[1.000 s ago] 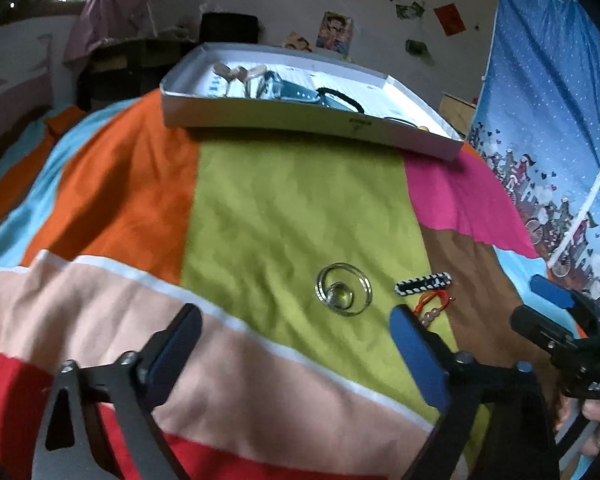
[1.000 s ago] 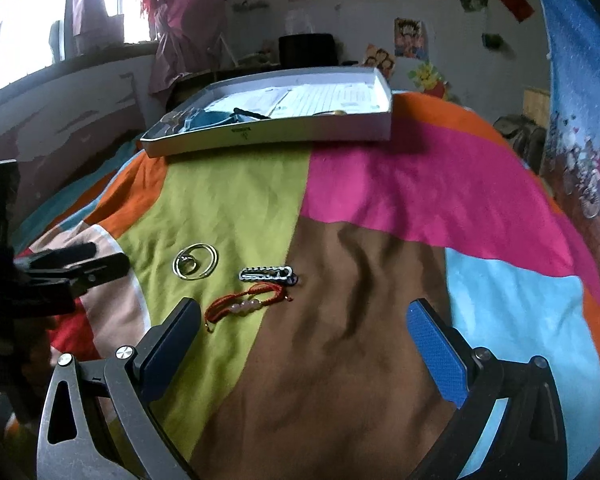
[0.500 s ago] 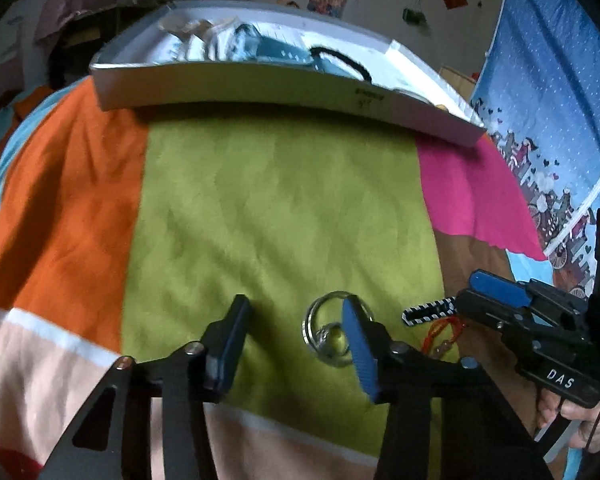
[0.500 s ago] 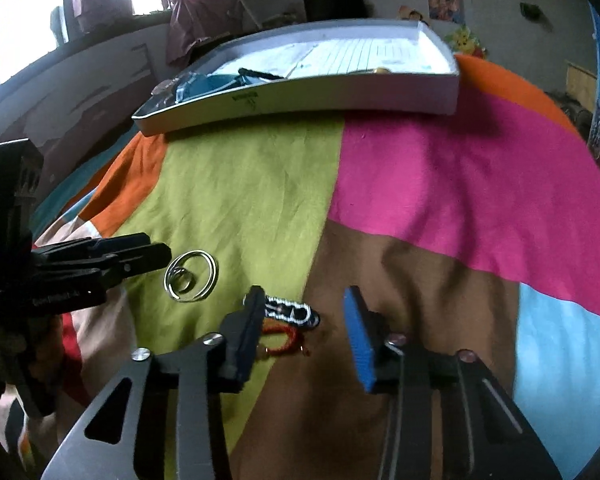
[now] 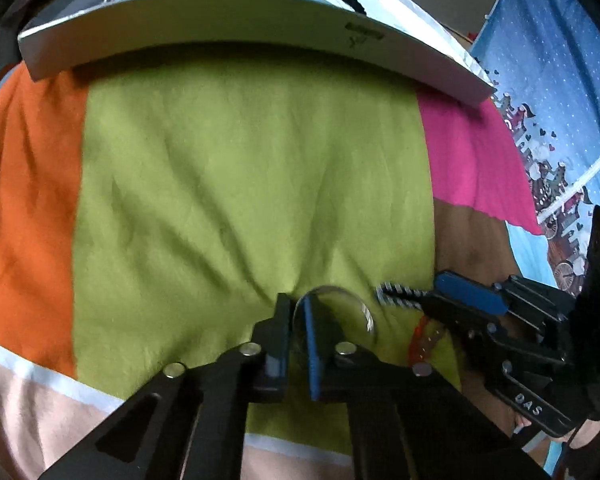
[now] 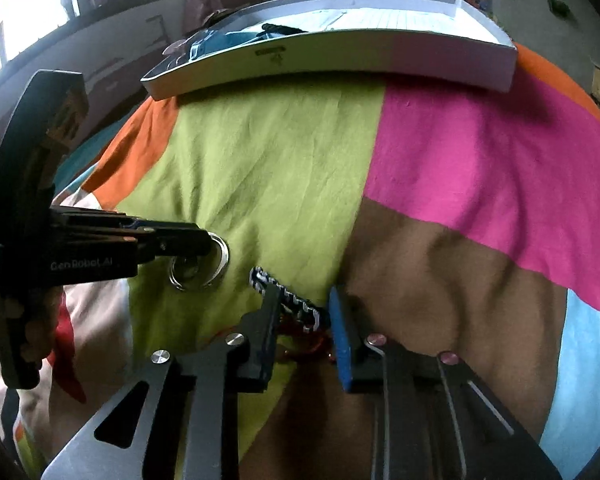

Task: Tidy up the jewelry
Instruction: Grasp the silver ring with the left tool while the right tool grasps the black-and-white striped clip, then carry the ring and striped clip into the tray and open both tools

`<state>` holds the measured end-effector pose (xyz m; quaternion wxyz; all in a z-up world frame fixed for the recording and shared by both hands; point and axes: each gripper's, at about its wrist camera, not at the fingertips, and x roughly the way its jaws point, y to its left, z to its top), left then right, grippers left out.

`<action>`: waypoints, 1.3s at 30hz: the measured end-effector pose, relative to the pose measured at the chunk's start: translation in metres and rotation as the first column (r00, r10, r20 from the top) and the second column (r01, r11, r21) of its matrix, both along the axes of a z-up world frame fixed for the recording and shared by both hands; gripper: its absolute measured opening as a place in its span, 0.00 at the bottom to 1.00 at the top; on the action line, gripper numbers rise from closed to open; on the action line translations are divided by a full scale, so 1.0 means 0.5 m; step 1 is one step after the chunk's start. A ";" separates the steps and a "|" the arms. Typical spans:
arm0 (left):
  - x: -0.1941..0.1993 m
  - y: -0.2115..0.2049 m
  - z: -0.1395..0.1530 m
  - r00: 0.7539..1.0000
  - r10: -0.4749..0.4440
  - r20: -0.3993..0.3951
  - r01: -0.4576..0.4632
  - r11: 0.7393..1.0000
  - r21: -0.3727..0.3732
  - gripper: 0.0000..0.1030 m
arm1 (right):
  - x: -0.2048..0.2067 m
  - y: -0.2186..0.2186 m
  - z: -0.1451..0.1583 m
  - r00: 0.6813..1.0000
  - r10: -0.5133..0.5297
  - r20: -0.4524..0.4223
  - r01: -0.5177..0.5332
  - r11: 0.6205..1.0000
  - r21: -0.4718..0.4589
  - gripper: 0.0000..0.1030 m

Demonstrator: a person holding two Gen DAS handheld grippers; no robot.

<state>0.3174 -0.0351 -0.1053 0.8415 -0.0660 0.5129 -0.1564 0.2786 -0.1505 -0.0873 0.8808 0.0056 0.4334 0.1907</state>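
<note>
A silver ring bangle [image 5: 342, 304] lies on the green patch of the bedspread. My left gripper [image 5: 297, 312] is down on the cloth, its jaws closed on the bangle's left rim; it also shows in the right wrist view [image 6: 210, 240] at the bangle [image 6: 198, 272]. A black-and-white beaded bracelet [image 6: 288, 300] and a red cord bracelet [image 6: 300, 340] lie between the fingers of my right gripper [image 6: 304, 308], which is narrowed around them with a gap left. The right gripper shows in the left wrist view [image 5: 432, 304] beside the beaded bracelet [image 5: 398, 294].
A shallow white box [image 5: 236, 44] holding other jewelry and a black band stands at the far side of the bedspread; it also shows in the right wrist view [image 6: 340, 64]. A blue patterned curtain [image 5: 560, 100] hangs on the right.
Both grippers have moved forward and down onto the cloth and closed much further. The left one has closed on the bangle's rim; the right one has narrowed around the two bracelets.
</note>
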 end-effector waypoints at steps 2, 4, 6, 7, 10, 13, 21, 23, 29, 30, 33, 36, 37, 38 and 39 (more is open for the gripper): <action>-0.003 0.009 -0.001 1.000 0.015 -0.015 -0.016 0.999 -0.043 0.05 | -0.001 0.001 0.000 1.000 0.001 -0.006 -0.001 1.000 0.010 0.16; -0.012 0.020 0.001 0.999 0.040 -0.022 -0.042 0.996 -0.080 0.04 | -0.002 -0.009 0.003 1.000 -0.002 -0.014 0.003 0.999 0.032 0.13; -0.020 0.027 0.005 0.998 0.056 -0.020 -0.058 0.994 -0.096 0.04 | -0.002 -0.014 0.004 1.000 -0.005 -0.014 0.006 0.998 0.055 0.10; -0.026 0.029 0.010 0.998 0.064 -0.016 -0.066 0.993 -0.096 0.04 | -0.003 -0.015 0.006 1.000 -0.004 -0.012 0.005 0.998 0.066 0.10; -0.047 0.040 0.029 0.997 0.075 0.001 -0.075 0.990 -0.116 0.04 | -0.009 -0.019 0.012 1.000 -0.008 0.009 0.007 0.997 0.077 0.10; -0.071 0.042 0.050 0.997 0.070 0.032 -0.066 0.992 -0.105 0.03 | -0.016 -0.024 0.021 1.000 -0.010 0.025 0.008 0.995 0.095 0.10; -0.103 0.040 0.115 0.988 0.060 0.142 -0.053 0.997 -0.047 0.03 | -0.040 -0.066 0.047 0.996 -0.055 0.068 0.041 0.982 0.185 0.10; -0.101 0.035 0.134 0.984 0.058 0.167 -0.051 0.998 -0.043 0.03 | -0.042 -0.074 0.054 0.994 -0.069 0.079 0.051 0.977 0.205 0.10; -0.082 0.036 0.189 0.964 0.096 0.247 -0.077 0.993 -0.086 0.03 | -0.038 -0.094 0.080 0.988 -0.099 0.116 0.068 0.967 0.245 0.10; -0.075 0.036 0.198 0.960 0.105 0.261 -0.083 0.992 -0.096 0.03 | -0.041 -0.102 0.087 0.987 -0.100 0.123 0.067 0.966 0.249 0.10; -0.036 0.036 0.239 0.941 0.139 0.310 -0.103 0.986 -0.128 0.03 | -0.021 -0.108 0.118 0.982 -0.098 0.159 0.058 0.970 0.237 0.10; 0.011 0.030 0.274 0.915 0.166 0.368 -0.126 0.983 -0.131 0.03 | 0.023 -0.122 0.164 0.972 -0.106 0.208 0.056 0.971 0.233 0.10; 0.032 0.027 0.284 0.907 0.170 0.386 -0.130 0.983 -0.128 0.03 | 0.040 -0.126 0.178 0.969 -0.112 0.219 0.059 0.970 0.237 0.10; 0.049 0.024 0.290 0.903 0.174 0.394 -0.133 0.983 -0.130 0.03 | 0.053 -0.128 0.187 0.967 -0.116 0.227 0.060 0.969 0.240 0.10; 0.073 0.021 0.294 0.896 0.183 0.404 -0.140 0.981 -0.134 0.03 | 0.072 -0.131 0.199 0.963 -0.124 0.238 0.064 0.968 0.245 0.10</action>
